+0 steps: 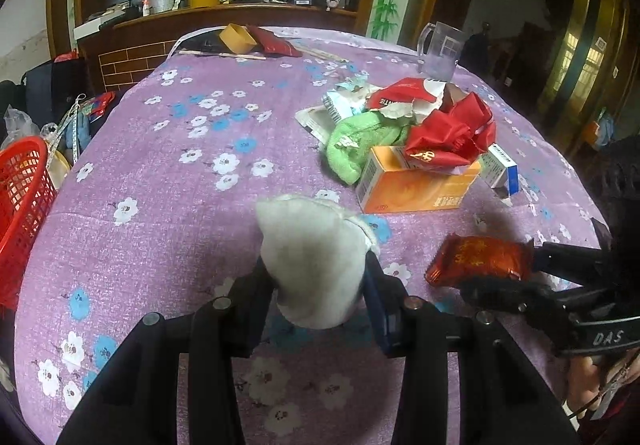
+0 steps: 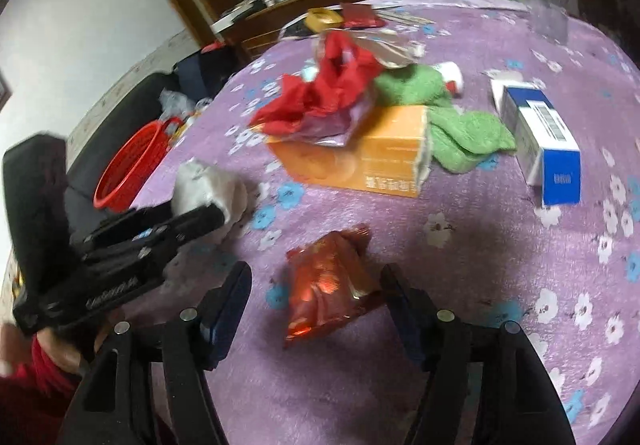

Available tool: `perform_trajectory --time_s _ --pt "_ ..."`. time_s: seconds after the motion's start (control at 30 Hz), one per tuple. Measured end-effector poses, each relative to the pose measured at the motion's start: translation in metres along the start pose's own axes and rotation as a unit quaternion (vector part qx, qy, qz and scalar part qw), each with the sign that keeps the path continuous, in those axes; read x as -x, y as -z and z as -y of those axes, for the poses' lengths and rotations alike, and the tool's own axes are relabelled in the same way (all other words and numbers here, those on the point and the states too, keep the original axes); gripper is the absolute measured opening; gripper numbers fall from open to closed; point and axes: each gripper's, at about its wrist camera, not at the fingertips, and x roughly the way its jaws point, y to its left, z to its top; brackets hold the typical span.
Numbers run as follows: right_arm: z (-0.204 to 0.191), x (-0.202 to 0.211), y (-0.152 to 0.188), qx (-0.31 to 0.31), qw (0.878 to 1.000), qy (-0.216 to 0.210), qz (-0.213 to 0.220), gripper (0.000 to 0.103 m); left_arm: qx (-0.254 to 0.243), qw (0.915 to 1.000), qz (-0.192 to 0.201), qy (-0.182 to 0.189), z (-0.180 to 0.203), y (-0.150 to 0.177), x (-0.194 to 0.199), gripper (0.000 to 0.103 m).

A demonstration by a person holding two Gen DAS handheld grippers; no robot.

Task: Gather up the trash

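Observation:
My left gripper point(image 1: 316, 277) is shut on a white crumpled wad point(image 1: 316, 257) just above the purple flowered tablecloth point(image 1: 168, 173); it also shows in the right wrist view point(image 2: 204, 185). My right gripper point(image 2: 316, 285) is open, its fingers on either side of a shiny red snack wrapper point(image 2: 328, 281) that lies on the cloth; the wrapper also shows in the left wrist view point(image 1: 480, 259). A trash pile lies beyond: an orange box point(image 1: 416, 185), a green cloth point(image 1: 360, 145), red crumpled wrappers point(image 1: 448, 129) and a blue-and-white box point(image 2: 540, 141).
A red plastic basket point(image 1: 22, 205) stands off the table's left edge, also in the right wrist view point(image 2: 128, 165). A clear plastic jug point(image 1: 440, 49) stands at the far right of the table. A yellow tape roll point(image 1: 238, 37) and a dark red packet point(image 1: 272, 41) lie at the far edge.

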Motion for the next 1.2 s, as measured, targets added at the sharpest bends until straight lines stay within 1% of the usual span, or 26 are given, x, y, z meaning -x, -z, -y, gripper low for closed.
perform_trajectory --time_s 0.03,0.07,0.17,0.27,0.37,0.43,0.5,0.7,0.8,1.0,1.2 --pt "0.004 0.002 -0.001 0.0 1.0 0.004 0.002 0.063 0.001 1.0 0.0 0.0 0.0 0.0 0.0 0.041" --pt "0.005 0.001 0.0 0.0 1.0 0.009 0.002 0.052 0.002 1.0 0.0 -0.001 -0.001 0.0 0.0 0.041" --pt "0.005 0.003 0.002 -0.004 1.0 0.018 0.011 0.042 0.001 1.0 0.0 0.001 -0.001 0.0 0.0 0.041" --pt "0.008 0.008 0.007 -0.01 0.999 0.022 0.024 0.041 0.0 1.0 0.002 -0.001 0.0 0.0 0.0 0.041" --pt "0.003 0.016 0.008 0.004 0.998 0.035 0.051 0.04 -0.002 1.0 0.005 -0.004 0.0 0.0 0.001 0.041" --pt "-0.003 0.024 0.012 0.018 0.996 0.05 0.075 0.04 -0.002 1.0 0.006 -0.005 0.001 0.0 0.001 0.041" --pt "-0.009 0.031 0.014 0.033 0.993 0.057 0.096 0.04 -0.001 0.9999 0.009 -0.007 0.0 0.0 0.001 0.041" --pt "-0.015 0.043 0.019 0.044 0.987 0.075 0.133 0.04 -0.011 0.9994 0.027 -0.016 0.005 0.002 0.007 0.041" --pt "-0.018 0.044 0.019 0.047 0.986 0.077 0.138 0.04 -0.019 0.9988 0.039 -0.024 0.008 0.003 0.01 0.041" --pt "-0.017 0.043 0.019 0.047 0.986 0.081 0.137 0.04 -0.037 0.9976 0.049 -0.033 0.014 0.004 0.012 0.041" --pt "-0.017 0.043 0.02 0.043 0.986 0.085 0.134 0.04 -0.038 0.9976 0.047 -0.032 0.014 0.005 0.012 0.041"
